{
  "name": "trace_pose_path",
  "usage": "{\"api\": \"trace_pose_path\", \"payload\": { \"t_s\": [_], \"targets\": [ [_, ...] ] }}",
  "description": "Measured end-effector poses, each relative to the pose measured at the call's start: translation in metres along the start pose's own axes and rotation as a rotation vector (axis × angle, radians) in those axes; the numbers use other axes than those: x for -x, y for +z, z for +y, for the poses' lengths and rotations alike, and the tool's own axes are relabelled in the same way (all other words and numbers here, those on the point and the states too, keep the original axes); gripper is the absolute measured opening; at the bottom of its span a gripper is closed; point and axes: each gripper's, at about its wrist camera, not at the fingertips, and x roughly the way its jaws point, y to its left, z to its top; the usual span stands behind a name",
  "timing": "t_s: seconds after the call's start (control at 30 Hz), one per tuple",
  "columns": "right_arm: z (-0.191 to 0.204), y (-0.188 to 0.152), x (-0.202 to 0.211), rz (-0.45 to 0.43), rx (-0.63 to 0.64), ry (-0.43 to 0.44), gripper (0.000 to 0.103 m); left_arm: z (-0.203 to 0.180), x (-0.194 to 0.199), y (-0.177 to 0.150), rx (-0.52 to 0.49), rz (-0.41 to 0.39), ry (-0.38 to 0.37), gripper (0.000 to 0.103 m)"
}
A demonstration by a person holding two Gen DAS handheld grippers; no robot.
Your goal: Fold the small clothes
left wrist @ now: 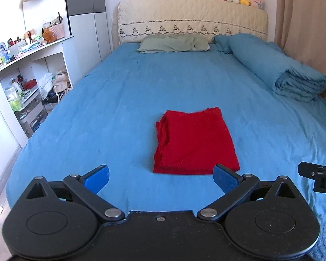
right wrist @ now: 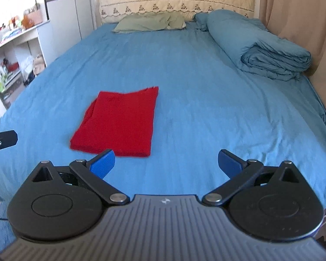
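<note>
left tongs point(left wrist: 160, 179) and right tongs point(right wrist: 166, 165), both with jaws spread wide and nothing between them, held above the near edge of the bed point(left wrist: 119, 100). the red garment point(left wrist: 193, 141) lies ahead of the left tongs and ahead-left of the right tongs, apart from both, as a flat, layered rectangle. folding appears complete; any next move would call only for a fresh garment.

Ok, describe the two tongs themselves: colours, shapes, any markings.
Both tongs are matte black with two round disc housings, black link arms on silver pivot pins, and blue textured pads. The left tongs have a plain black centre plate with one screw. The right tongs have a grey ribbed centre plate with a small white logo.
</note>
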Motion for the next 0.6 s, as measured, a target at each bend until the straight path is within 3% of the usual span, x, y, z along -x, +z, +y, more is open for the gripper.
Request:
{"api": "trace_pose_path", "payload": {
  "t_s": [0.6],
  "targets": [
    [0.005, -0.013, 0.01, 0.011, -0.007, -0.016, 0.103, -0.002, 0.009, -0.011, 0.002, -0.023, -0.008, 0.103]
  ]
}}
